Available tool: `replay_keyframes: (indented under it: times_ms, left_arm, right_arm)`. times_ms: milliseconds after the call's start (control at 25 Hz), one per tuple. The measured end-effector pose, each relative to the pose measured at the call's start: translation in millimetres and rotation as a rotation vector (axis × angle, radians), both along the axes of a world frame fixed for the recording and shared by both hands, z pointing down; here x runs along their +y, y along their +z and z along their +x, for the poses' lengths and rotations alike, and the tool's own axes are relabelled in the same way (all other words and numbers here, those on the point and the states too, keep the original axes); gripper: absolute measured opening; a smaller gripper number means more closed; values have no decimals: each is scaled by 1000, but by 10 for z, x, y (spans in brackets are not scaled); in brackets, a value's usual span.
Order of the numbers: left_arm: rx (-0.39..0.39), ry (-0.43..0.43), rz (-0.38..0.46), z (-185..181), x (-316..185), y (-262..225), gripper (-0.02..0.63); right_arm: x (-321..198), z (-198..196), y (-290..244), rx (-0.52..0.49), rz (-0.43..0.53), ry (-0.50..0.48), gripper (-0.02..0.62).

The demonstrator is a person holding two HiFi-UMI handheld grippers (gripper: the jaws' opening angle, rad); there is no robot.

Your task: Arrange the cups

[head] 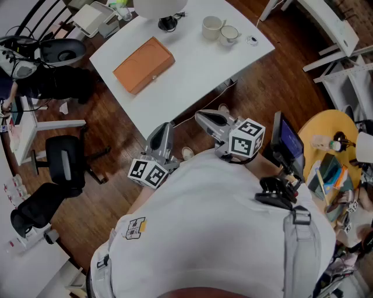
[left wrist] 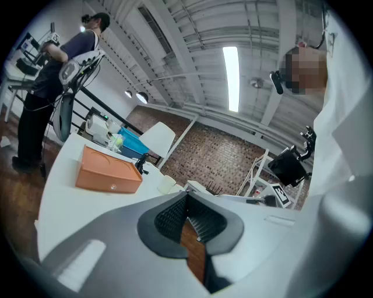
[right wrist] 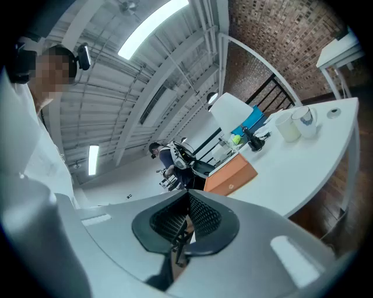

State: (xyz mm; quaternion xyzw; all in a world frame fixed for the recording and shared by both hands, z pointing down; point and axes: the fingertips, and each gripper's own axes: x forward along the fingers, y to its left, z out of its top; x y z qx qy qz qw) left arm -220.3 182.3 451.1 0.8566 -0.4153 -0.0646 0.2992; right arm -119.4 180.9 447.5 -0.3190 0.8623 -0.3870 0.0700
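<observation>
Two cream cups stand side by side at the far corner of the white table (head: 192, 75): one cup (head: 211, 26) and a second cup (head: 228, 35) touching or nearly touching it. In the right gripper view the cups (right wrist: 287, 126) sit far off on the table's right end. In the left gripper view one cup (left wrist: 167, 184) shows beyond the jaws. My left gripper (head: 165, 126) and right gripper (head: 201, 115) are held close to my chest, off the table's near edge. Both are shut with nothing between their jaws, as the left gripper (left wrist: 187, 205) and right gripper (right wrist: 187, 220) also show in their own views.
An orange box (head: 143, 64) lies mid-table, with a small round lid (head: 252, 40) by the cups and a white lamp (head: 158, 7) at the far edge. Black office chairs (head: 64, 166) stand left, a cluttered yellow round table (head: 326, 134) right. A person (left wrist: 58, 75) stands far off.
</observation>
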Motion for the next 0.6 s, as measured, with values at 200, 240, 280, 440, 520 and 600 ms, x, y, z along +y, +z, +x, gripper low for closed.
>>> replay_keyframes:
  times_ms: [200, 240, 280, 440, 520, 600]
  left_arm:
    - [-40, 14, -9, 827, -766, 41, -2]
    - [-55, 22, -6, 986, -925, 42, -2]
    - [-74, 30, 2, 1134, -1089, 40, -2]
    - [-203, 61, 34, 1613, -1718, 90, -2]
    - [-292, 97, 51, 1822, -2027, 165, -2]
    - [-389, 142, 77, 1991, -2328, 245, -2]
  right_arm:
    - [-779, 882, -18, -24, 0, 29, 0]
    - [-912, 1034, -21, -28, -2, 30, 0]
    - [-1039, 1180, -24, -33, -5, 33, 0]
    - [-1455, 1753, -3, -61, -28, 60, 0]
    - [-1626, 2014, 21, -67, -37, 77, 0]
    - [-1755, 2227, 46, -73, -45, 94, 0]
